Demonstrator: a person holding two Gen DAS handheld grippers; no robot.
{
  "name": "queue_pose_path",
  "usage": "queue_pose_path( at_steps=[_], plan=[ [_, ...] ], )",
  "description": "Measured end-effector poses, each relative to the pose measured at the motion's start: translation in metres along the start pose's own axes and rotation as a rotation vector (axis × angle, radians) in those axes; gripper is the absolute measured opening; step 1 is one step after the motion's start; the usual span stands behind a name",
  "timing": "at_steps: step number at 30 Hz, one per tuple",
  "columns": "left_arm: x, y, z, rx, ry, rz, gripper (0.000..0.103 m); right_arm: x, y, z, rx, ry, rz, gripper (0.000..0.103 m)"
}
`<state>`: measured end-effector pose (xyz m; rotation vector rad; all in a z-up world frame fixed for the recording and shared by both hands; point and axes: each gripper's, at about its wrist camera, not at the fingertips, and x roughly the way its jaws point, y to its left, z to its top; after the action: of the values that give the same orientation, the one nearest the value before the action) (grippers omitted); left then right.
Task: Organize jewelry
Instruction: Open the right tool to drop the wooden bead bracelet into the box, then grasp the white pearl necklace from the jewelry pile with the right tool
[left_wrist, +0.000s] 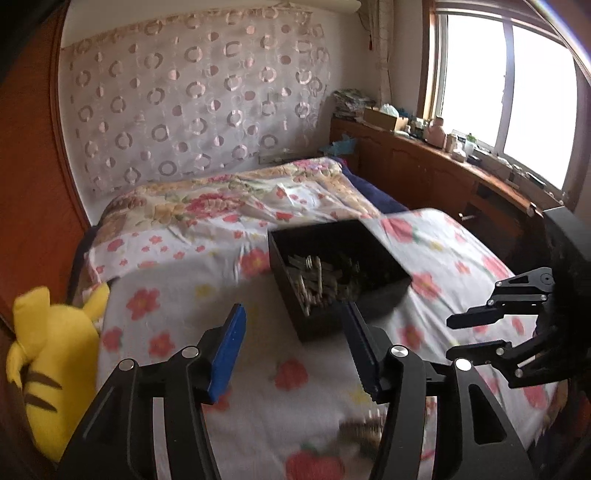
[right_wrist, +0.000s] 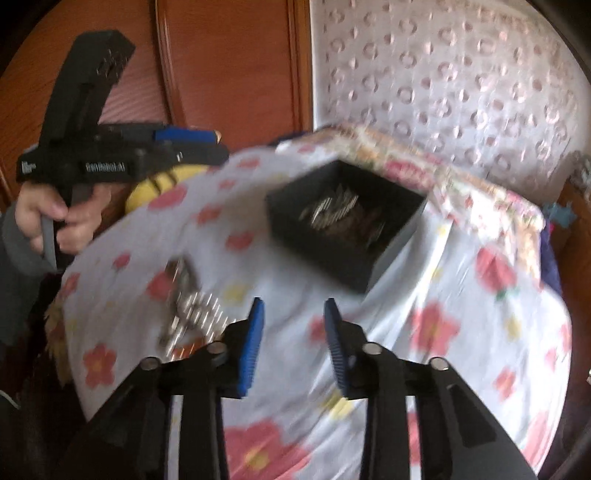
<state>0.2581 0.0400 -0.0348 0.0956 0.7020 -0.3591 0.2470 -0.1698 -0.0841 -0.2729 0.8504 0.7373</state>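
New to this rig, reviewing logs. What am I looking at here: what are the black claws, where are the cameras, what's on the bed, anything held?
No robot: a person holds two handheld grippers, each with a fisheye camera looking along its blue-padded fingers. One picture is from the left gripper, the other from the right gripper. Both are open and hold nothing. On the floral bedsheet sits a black box with jewelry inside; a loose jewelry pile lies outside it, blurred. A yellow plush toy sits at the bed's edge.

Box on the bed, jewelry pieces in it; loose jewelry pile on the sheet nearer and left; plush toy at bed's left edge.
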Motion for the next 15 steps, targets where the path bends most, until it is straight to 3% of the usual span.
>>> queue_pose_path(
  at_steps=[7, 15],
  plan=[
    [-0.014, 0.001, -0.043, -0.045, 0.030, -0.026, 0.052, 0.024, 0.012, -0.007, 0.015, 0.048, 0.071, 0.022],
    [-0.028, 0.002, -0.056, -0.056, 0.031, -0.020, 0.052, 0.040, 0.022, -0.003, -0.006, 0.101, 0.128, 0.021]
  ],
)
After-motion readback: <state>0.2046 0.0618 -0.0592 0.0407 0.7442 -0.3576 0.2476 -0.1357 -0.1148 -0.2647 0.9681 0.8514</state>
